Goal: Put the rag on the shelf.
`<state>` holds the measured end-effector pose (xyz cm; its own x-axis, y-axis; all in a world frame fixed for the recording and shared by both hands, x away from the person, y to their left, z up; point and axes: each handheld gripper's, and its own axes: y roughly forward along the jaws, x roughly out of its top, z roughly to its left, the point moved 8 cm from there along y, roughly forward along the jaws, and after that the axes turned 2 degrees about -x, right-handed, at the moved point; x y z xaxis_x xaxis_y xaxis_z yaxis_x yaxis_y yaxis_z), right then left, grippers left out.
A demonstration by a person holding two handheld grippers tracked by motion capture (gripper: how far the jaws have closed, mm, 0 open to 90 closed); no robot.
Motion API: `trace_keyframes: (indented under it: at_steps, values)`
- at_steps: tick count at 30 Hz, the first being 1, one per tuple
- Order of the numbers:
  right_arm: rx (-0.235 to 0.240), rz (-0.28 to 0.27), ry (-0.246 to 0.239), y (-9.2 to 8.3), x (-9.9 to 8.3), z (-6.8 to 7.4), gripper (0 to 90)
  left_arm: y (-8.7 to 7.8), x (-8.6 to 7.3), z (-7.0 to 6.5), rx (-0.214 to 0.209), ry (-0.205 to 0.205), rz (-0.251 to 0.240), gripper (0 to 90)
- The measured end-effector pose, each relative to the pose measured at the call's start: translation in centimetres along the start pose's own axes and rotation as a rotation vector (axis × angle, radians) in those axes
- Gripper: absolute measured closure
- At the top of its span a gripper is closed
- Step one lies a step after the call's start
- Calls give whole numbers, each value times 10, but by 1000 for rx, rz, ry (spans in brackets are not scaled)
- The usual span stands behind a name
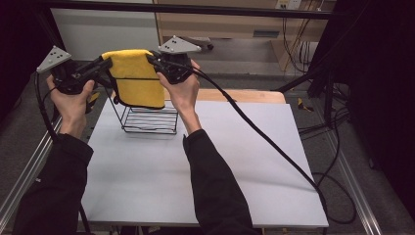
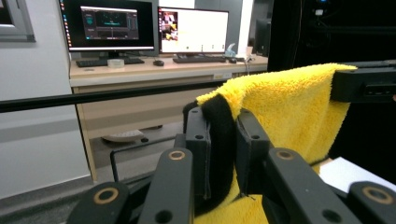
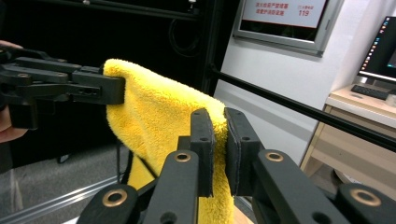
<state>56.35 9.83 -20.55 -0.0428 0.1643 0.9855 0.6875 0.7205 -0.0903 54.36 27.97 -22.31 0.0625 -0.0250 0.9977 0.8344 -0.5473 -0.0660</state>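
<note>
So both grippers were pinching the yellow towel point(image 1: 136, 78) by its top edge, one at each end. The left gripper point(image 1: 106, 63) had its jaws clamped narrow on the towel's dark-trimmed corner point(image 2: 220, 140), and the right gripper point(image 1: 152, 60) was closed tight on the opposite corner point(image 3: 215, 122). The towel hung stretched between them, held up in the air over the black wire rack point(image 1: 149, 120), which stood at the far left part of the white table point(image 1: 205, 166). Its lower edge draped down in front of the rack's top.
</note>
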Motion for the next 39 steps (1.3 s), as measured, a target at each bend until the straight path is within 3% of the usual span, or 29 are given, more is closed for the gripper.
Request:
trace_keyframes:
  at_steps: [14, 26, 39]
  values:
    - [49, 29, -49, -14, -7, 20, 828, -20, -14, -7, -34, 27, 40, 766]
    - [55, 72, -94, -17, -30, 32, 829, -18, -37, -8, -31, 37, 69, 767]
    - [86, 136, -75, -17, -58, 38, 827, -23, -65, -12, -39, 71, 128, 752]
